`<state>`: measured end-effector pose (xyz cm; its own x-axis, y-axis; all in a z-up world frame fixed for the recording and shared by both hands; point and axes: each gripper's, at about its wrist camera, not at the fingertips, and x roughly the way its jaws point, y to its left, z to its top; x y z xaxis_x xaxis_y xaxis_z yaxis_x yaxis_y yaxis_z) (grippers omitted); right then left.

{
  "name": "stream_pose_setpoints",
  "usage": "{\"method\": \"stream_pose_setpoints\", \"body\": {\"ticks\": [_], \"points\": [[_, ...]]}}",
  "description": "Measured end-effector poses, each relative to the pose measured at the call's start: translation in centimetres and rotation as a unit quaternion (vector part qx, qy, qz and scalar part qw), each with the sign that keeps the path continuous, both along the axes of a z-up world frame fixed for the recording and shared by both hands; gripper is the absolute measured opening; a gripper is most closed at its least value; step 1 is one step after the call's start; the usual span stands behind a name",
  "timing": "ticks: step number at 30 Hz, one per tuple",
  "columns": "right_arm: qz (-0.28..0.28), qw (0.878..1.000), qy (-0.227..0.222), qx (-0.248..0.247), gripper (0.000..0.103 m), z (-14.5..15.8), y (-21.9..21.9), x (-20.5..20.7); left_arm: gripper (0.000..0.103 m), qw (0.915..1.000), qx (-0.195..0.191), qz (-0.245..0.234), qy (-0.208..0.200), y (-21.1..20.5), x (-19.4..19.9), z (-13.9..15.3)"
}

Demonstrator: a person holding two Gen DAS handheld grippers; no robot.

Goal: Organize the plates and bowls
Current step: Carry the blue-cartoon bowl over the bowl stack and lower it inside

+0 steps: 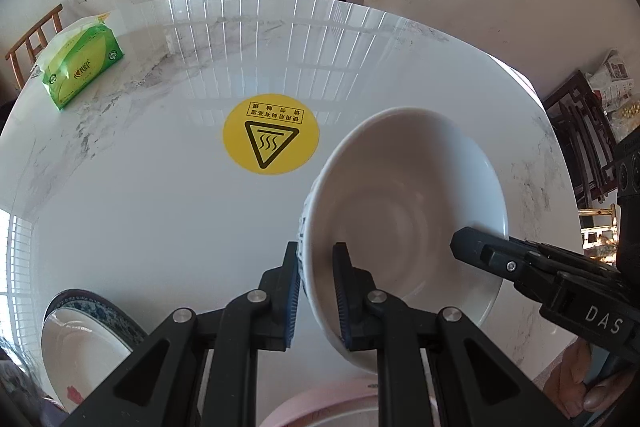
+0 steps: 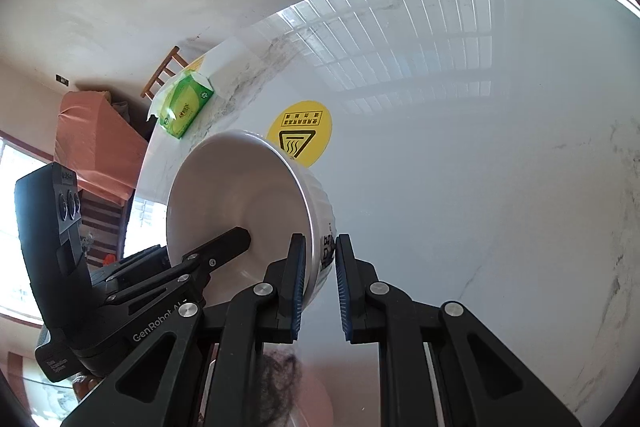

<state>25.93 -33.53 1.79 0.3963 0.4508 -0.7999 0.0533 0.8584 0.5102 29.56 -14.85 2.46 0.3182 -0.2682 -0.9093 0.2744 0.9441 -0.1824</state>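
- Gripping the white bowl (image 1: 408,211) by its near rim, the left gripper (image 1: 317,291) has one pad inside and one outside.
- The right gripper (image 2: 319,287) is clamped on the opposite rim.
- The bowl hangs tilted over the marble table (image 1: 160,211), near the yellow heat-warning sticker (image 1: 271,133).
- A blue-patterned plate (image 1: 80,339) lies at lower left.

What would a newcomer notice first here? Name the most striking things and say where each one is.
First comes the white bowl, tilted above the table and pinched at its rim by both the left gripper and the right gripper. Behind it a round yellow warning sticker marks the middle of the glossy marble top. A green tissue pack lies near the far left edge.
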Motion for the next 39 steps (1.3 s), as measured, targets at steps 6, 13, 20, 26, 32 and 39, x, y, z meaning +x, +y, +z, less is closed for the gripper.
{"method": "stream_pose_setpoints", "body": {"ticks": [6,13,20,26,32,39], "points": [[0.017,1.0,-0.013,-0.001,0.014,1.6,1.0,-3.8,0.016,0.9997,0.001,-0.001,-0.023,1.7,-4.5,1.9],[0.028,0.999,-0.021,-0.007,0.014,2.6,2.4,-7.6,0.017,0.9993,0.003,-0.003,-0.037,2.3,-9.0,3.0],[0.033,0.999,-0.025,-0.01,0.014,2.4,3.6,-10.1,0.017,0.999,0.005,-0.004,-0.045,3.2,-12.0,3.0],[0.035,0.999,-0.023,-0.008,0.015,2.0,4.1,-11.6,0.017,0.9989,0.006,-0.006,-0.046,3.9,-13.8,2.7],[0.036,0.999,-0.021,-0.01,0.014,1.7,4.6,-13.1,0.017,0.9989,0.006,-0.009,-0.045,4.3,-15.0,2.2],[0.036,0.999,-0.021,-0.013,0.014,1.6,5.1,-13.7,0.017,0.9988,0.009,-0.012,-0.046,4.6,-16.0,2.1]]}}
